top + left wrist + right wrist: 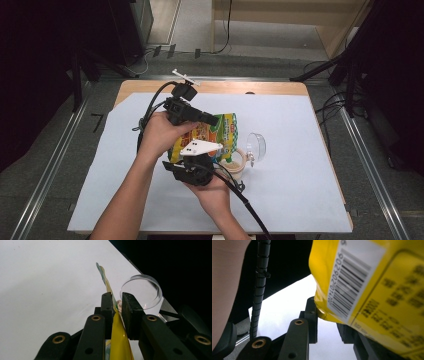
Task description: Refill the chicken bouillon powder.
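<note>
Held aloft over the white table sheet (300, 190): yellow snack bag (220, 131), pinched at its edge by the left gripper (117, 305) and clamped at a lower corner by the right gripper (327, 315), mouth tipped toward the jar (239, 162), clear lid (256, 146) just beside. Pouring step, seemingly; next, likely a steadier tilt, keeping the mouth over the jar.

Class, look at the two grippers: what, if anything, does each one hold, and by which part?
Both hold the yellow printed snack bag. The left gripper pinches its thin edge between the jaws; the right gripper grips a lower corner near the barcode.
</note>
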